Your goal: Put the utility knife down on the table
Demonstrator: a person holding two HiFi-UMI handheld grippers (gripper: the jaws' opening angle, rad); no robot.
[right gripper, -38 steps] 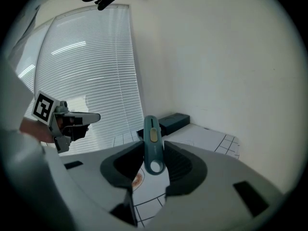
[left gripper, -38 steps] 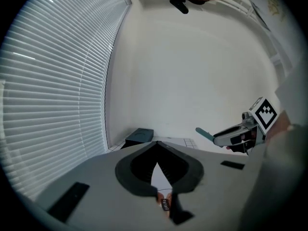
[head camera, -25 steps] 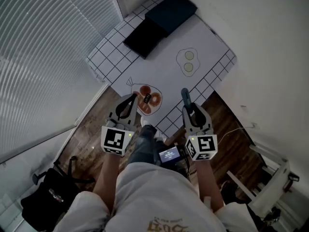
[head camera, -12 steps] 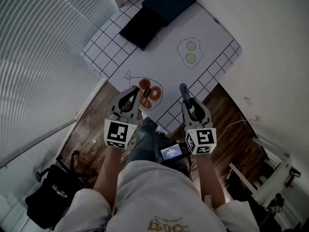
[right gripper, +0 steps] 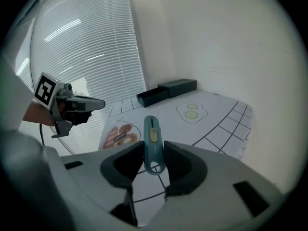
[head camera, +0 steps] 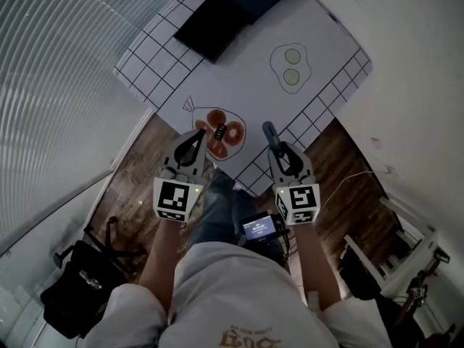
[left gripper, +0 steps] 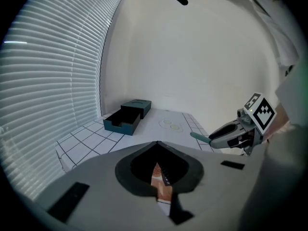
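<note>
Two grippers have moved forward since a second ago. The left gripper [head camera: 197, 141] now has its tip over the sausage print [head camera: 226, 133], which it sat short of before. The right gripper [head camera: 276, 149] has carried the utility knife [head camera: 269, 131] further in over the near edge of the table [head camera: 145, 56].

The right jaws are clamped on the teal knife [right gripper: 152, 141], one pad on each side of its handle. It points out ahead over the white gridded mat [right gripper: 216, 124] and does not lie on it. In its own view the left gripper [left gripper: 157, 150] has its jaws together with nothing between them.

At the far corner we see a dark box [head camera: 233, 9] with its tray pulled out, and nearer a fried-egg print [head camera: 291, 67]. Nothing stands between the knife and the mat. Blinds [head camera: 51, 85] fill the left side, a black bag [head camera: 72, 296] sits on the wood floor, and a small lit screen [head camera: 258, 229] hangs at the person's waist.

The dark label [head camera: 220, 130] on the sausage print is too small for us to read, as is the writing on the screen.
</note>
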